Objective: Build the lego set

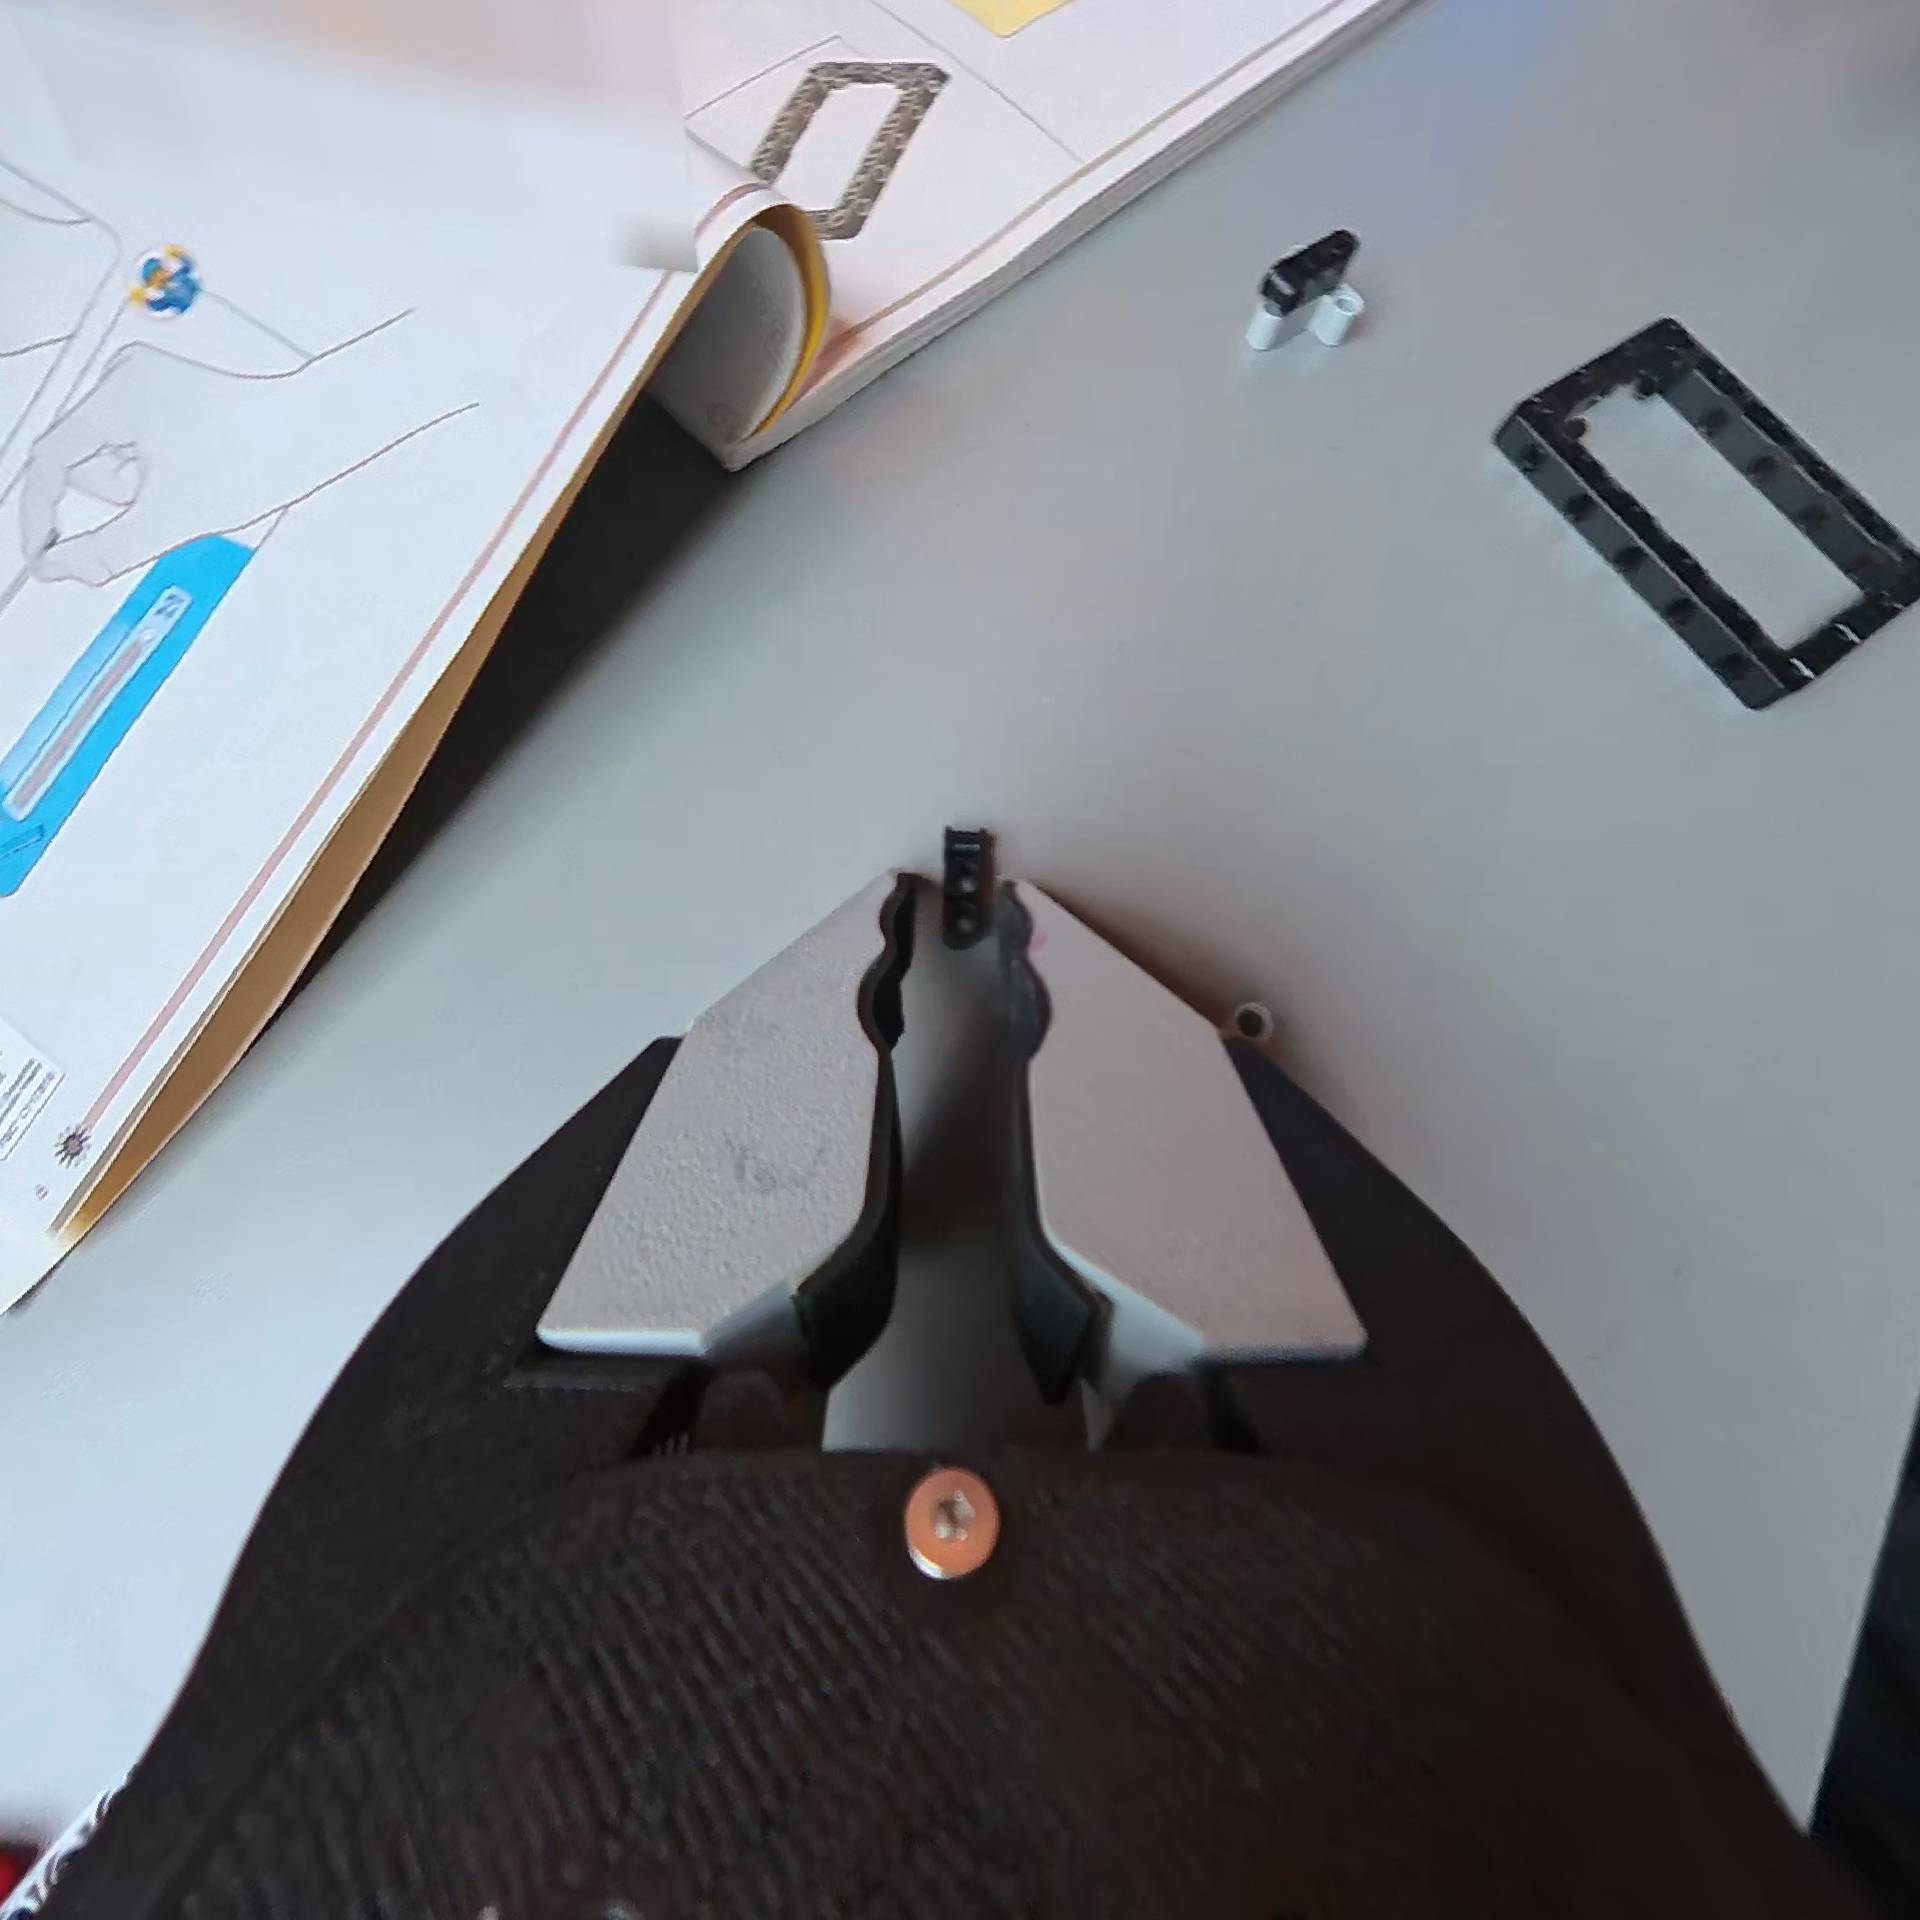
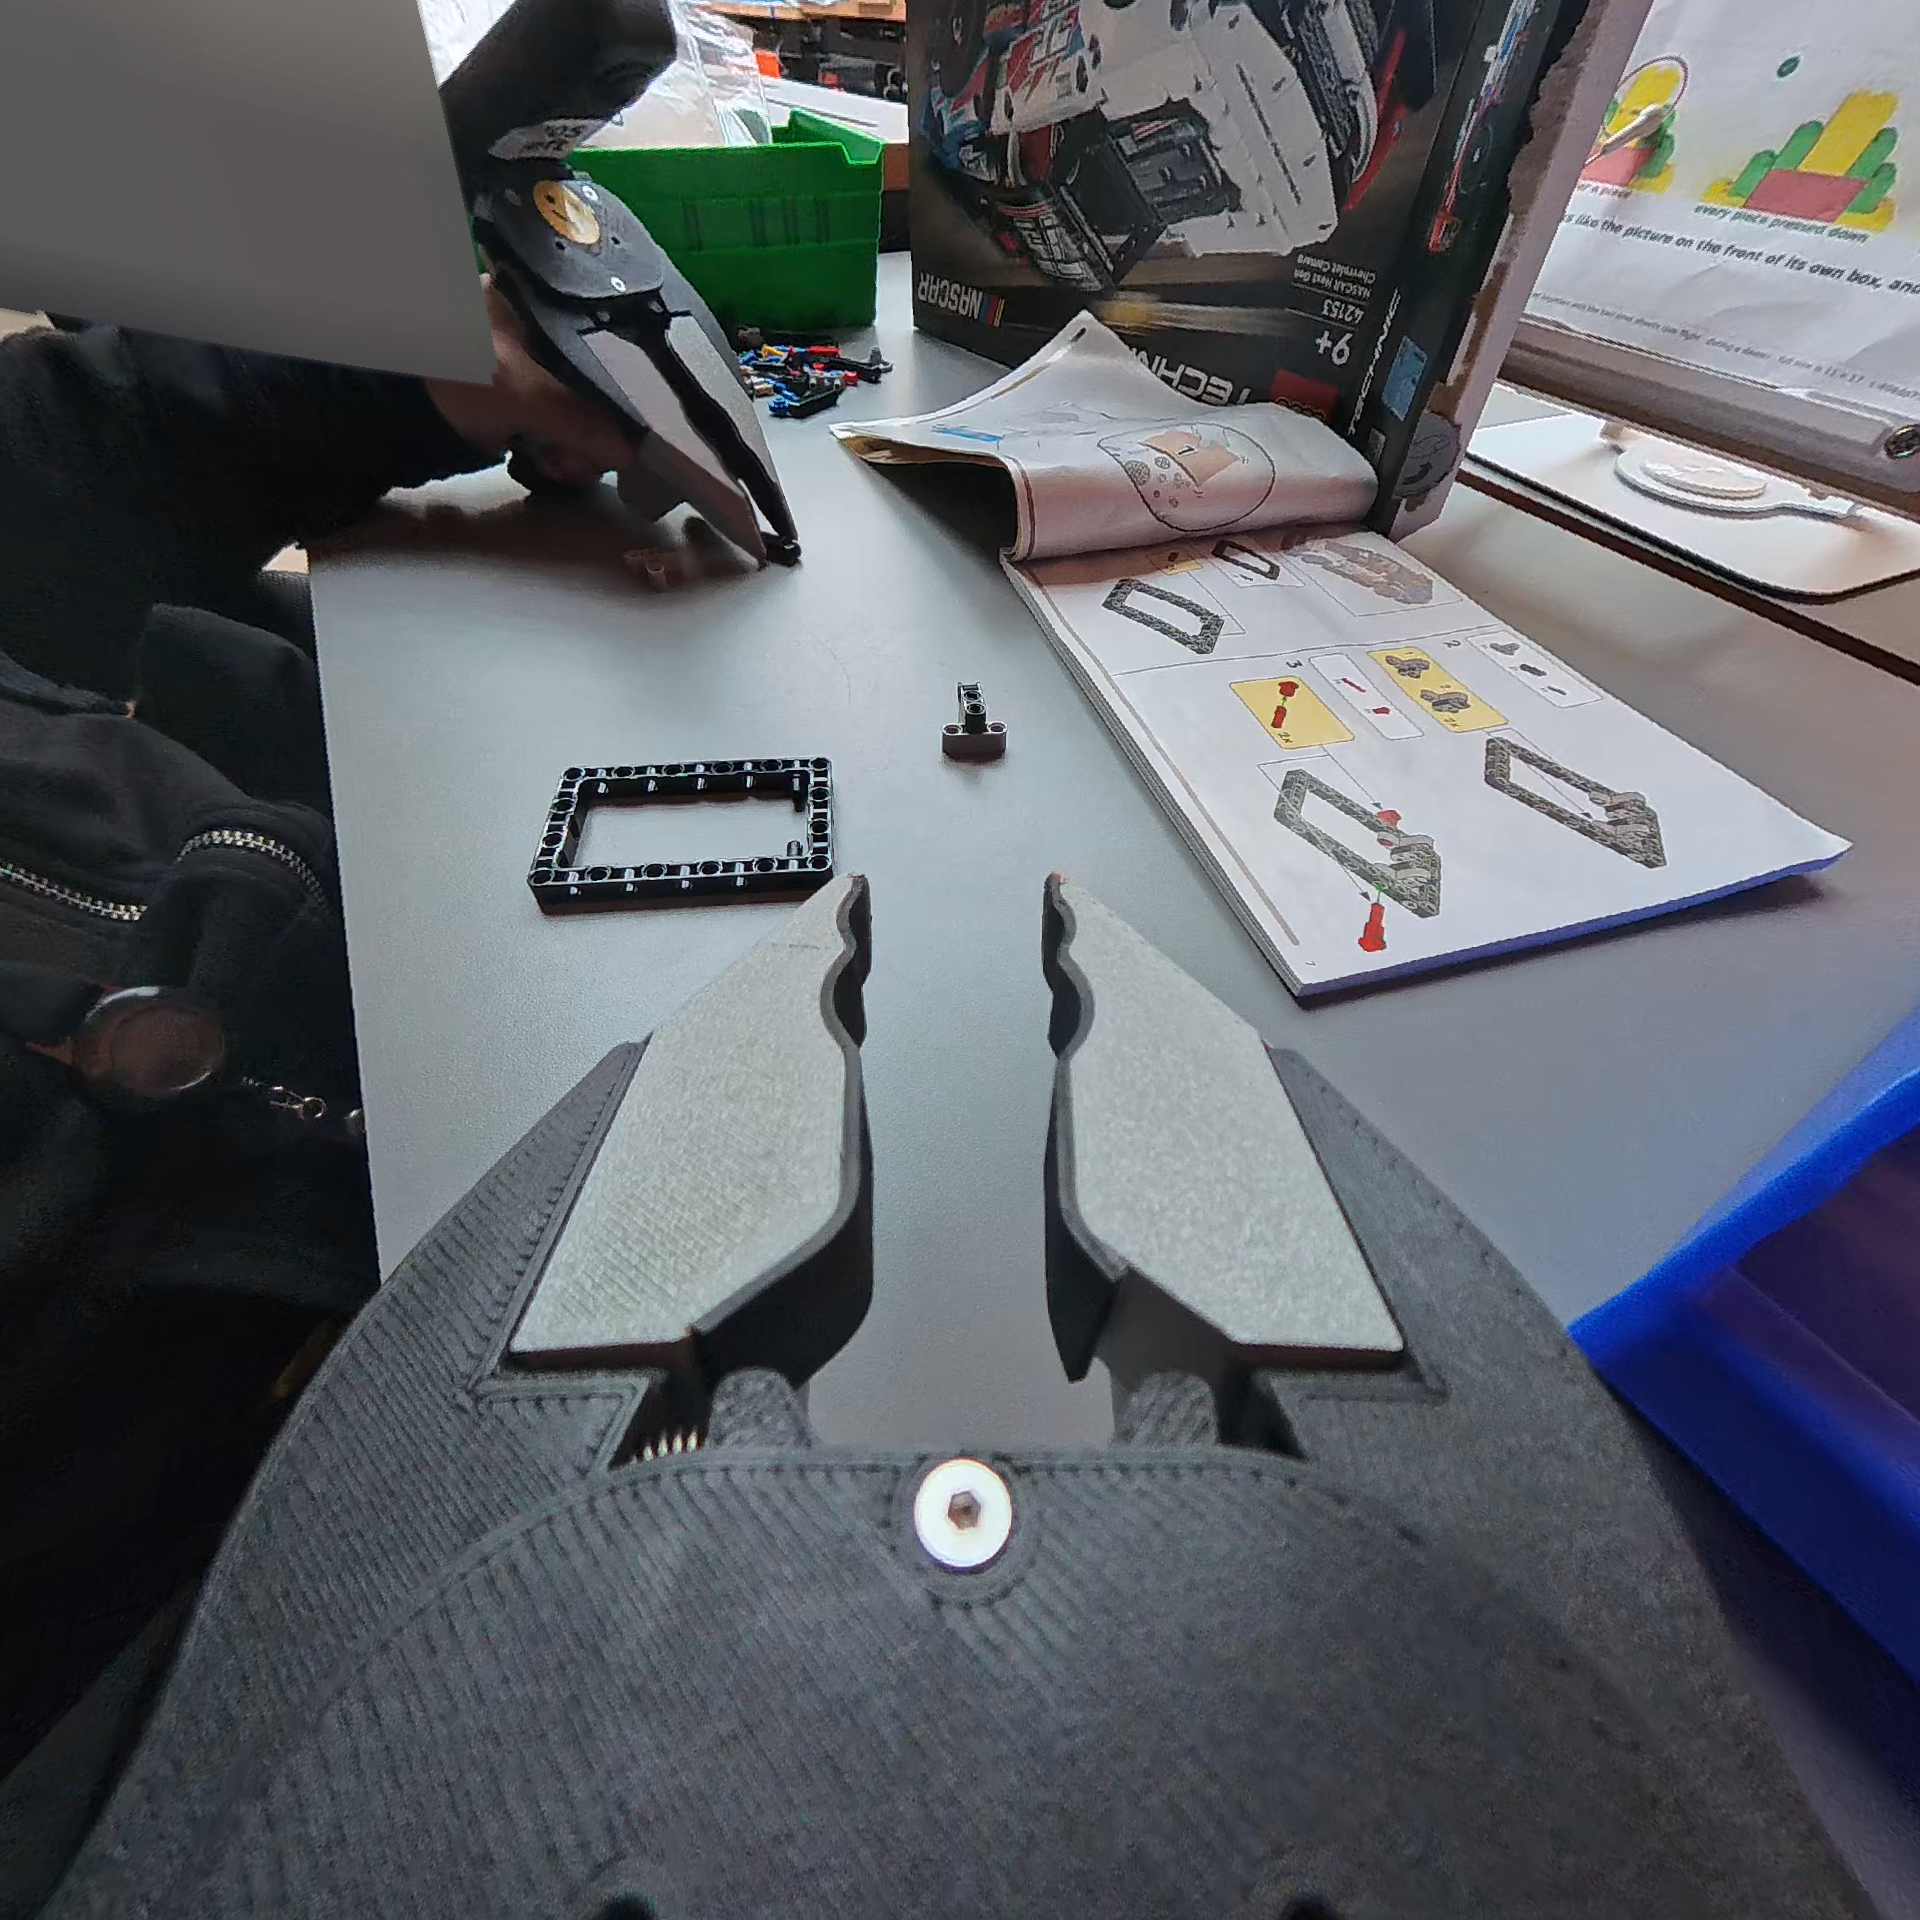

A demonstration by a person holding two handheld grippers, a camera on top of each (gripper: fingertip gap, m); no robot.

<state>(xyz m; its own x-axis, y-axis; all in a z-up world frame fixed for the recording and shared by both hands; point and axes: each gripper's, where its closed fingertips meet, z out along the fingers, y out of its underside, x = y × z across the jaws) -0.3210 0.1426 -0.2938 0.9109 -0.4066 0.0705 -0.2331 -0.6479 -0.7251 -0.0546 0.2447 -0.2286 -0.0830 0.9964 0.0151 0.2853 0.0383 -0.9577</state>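
Note:
My left gripper (image 1: pixel 958 896) points down at the grey table, its jaws nearly closed around a small black beam (image 1: pixel 966 883) that stands between the tips. The right wrist view shows it farther off (image 2: pixel 777 545), tips on the table. My right gripper (image 2: pixel 956 899) is open and empty, hovering just behind a black rectangular frame (image 2: pixel 681 831) that lies flat. The frame also shows in the left wrist view (image 1: pixel 1714 509). A small black-and-grey assembly (image 2: pixel 974 722) stands beyond the frame; in the left wrist view it sits near the booklet (image 1: pixel 1311 291).
An open instruction booklet (image 2: pixel 1403 748) (image 1: pixel 312 468) lies against the set's box (image 2: pixel 1195 177). A small grey piece (image 1: pixel 1252 1023) sits by my left gripper. Loose pieces (image 2: pixel 810 369) lie before a green bin (image 2: pixel 769 218). A blue bin (image 2: pixel 1787 1299) stands at right. A person's dark sleeve is at left. The tips of one gripper are about 30 cm away from the tips of the other.

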